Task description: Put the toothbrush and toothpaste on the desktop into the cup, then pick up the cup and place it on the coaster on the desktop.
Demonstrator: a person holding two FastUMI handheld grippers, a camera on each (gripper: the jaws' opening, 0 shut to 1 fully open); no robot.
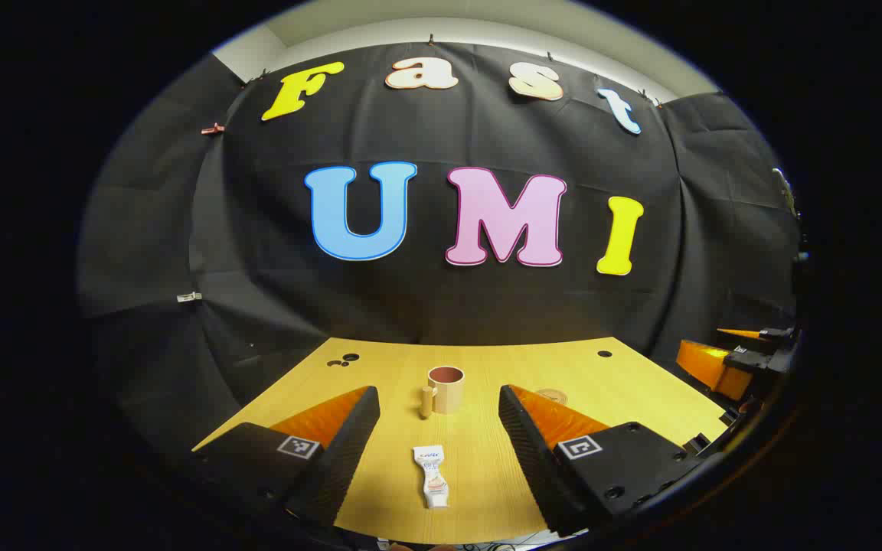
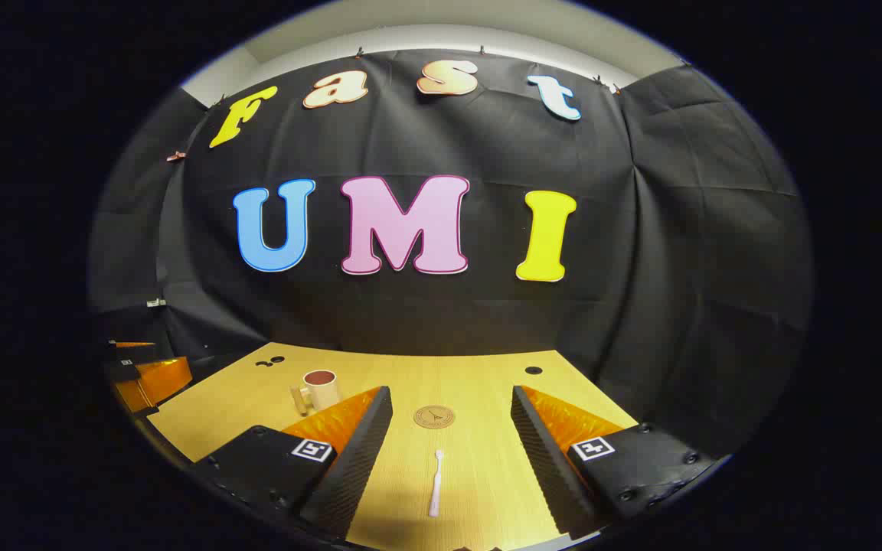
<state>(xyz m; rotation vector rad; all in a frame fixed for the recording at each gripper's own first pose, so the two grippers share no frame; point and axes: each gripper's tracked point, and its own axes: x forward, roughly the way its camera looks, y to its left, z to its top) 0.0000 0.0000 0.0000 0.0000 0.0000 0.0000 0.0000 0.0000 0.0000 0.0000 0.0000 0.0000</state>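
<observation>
In the left gripper view a white toothpaste tube (image 1: 432, 476) lies on the wooden desktop (image 1: 479, 451), between and just ahead of my open left gripper (image 1: 438, 405). Behind it stands a beige cup (image 1: 445, 389) with its handle to the left, and the round coaster (image 1: 552, 396) peeks out past the right finger. In the right gripper view a white toothbrush (image 2: 436, 482) lies lengthwise between the fingers of my open right gripper (image 2: 450, 405). The brown coaster (image 2: 434, 416) lies beyond the brush, and the cup (image 2: 319, 389) stands to the far left. Neither gripper holds anything.
Small dark holes (image 1: 604, 354) mark the desktop's back edge, close to the black cloth wall. The other gripper's orange and black body (image 1: 724, 360) shows at the right edge of the left gripper view and, as (image 2: 142, 375), at the left edge of the right gripper view.
</observation>
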